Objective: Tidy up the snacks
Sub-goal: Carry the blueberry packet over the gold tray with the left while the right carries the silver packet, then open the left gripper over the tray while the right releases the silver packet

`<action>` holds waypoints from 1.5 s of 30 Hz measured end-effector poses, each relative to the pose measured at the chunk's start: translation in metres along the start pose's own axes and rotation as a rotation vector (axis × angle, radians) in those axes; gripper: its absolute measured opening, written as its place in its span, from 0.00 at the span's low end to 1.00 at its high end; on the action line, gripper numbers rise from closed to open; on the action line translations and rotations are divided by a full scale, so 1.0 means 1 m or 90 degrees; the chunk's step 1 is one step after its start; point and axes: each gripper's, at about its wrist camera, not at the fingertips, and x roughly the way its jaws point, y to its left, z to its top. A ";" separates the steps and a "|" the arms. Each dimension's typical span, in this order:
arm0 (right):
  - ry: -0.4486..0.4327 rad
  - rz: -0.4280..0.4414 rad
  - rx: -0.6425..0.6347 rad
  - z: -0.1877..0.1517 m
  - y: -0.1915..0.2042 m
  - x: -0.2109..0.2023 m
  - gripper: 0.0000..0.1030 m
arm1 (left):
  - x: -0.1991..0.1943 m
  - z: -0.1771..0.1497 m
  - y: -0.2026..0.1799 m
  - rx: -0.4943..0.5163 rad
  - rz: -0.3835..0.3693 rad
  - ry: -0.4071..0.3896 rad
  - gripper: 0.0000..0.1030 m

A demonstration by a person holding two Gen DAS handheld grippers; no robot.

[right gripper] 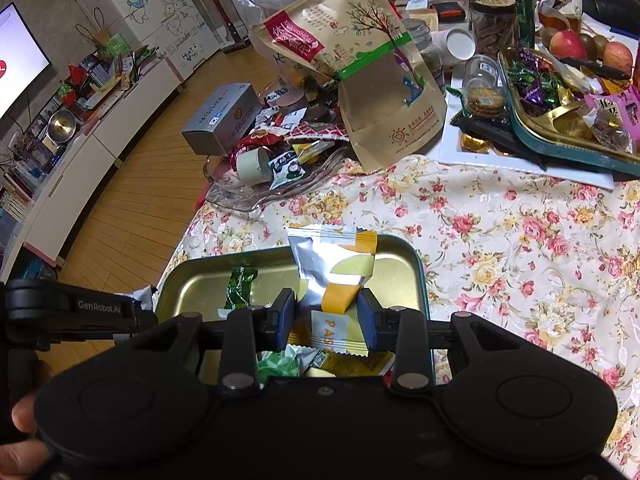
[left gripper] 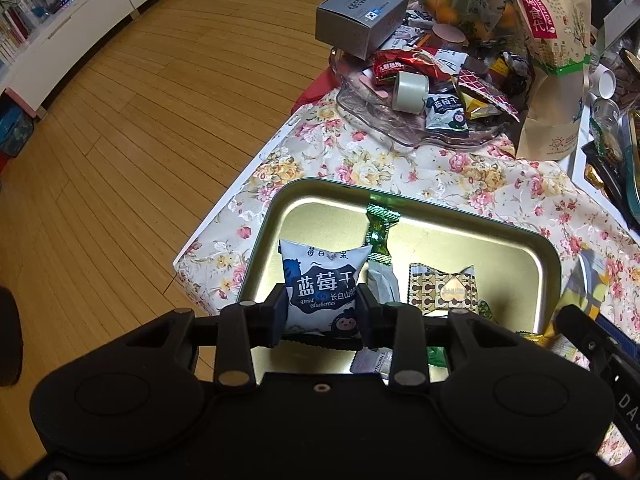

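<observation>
Left claw [left gripper: 322,312]: clamped on the blueberry packet [left gripper: 322,280], one finger pressed to each side edge; packet upright above the tin [left gripper: 536,256].
Right claw [right gripper: 326,318]: clamped on the pastry packet [right gripper: 334,276], a silver and yellow wrapper; fingers grip its lower half, upper half sticks out forward over the tin's far rim.
Tin: gold inside, green rim, on the floral table [right gripper: 500,248] near its front corner.
Tin contents, left view: green candy [left gripper: 380,228] near the far wall; patterned packet [left gripper: 442,288] to the right of the blueberry packet; further wrappers at the near wall, partly hidden by the claw.
Tin contents, right view: green candy [right gripper: 240,286] to the left of the claw; green and yellow wrappers under the claw, part hidden.
Glass dish [left gripper: 372,116]: at the far table edge, heaped with loose snacks, a tape roll [left gripper: 410,92] and a second blueberry packet [left gripper: 446,114].
Grey box [left gripper: 360,16]: resting on the dish's far side.
Paper bag [right gripper: 360,68]: upright, just right of the dish, touching the heap.
Second tin [right gripper: 568,112]: far right on a white tray [right gripper: 520,160], full of sweets.
Apples [right gripper: 568,44]: behind the second tin.
</observation>
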 end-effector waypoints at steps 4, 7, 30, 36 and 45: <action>-0.016 0.003 -0.005 0.001 0.002 -0.002 0.45 | 0.000 -0.001 -0.004 0.010 -0.001 -0.001 0.43; -0.015 0.009 0.004 0.002 0.000 -0.001 0.45 | -0.001 -0.002 -0.004 0.014 -0.006 -0.006 0.43; 0.009 -0.011 -0.012 -0.002 0.004 0.006 0.46 | -0.001 -0.005 -0.010 0.034 -0.001 -0.014 0.46; 0.018 -0.018 -0.005 -0.003 0.001 0.008 0.46 | -0.001 -0.011 -0.018 0.065 0.005 -0.019 0.46; 0.043 -0.043 -0.007 -0.005 0.001 0.014 0.46 | 0.001 -0.025 -0.030 0.092 -0.002 -0.004 0.46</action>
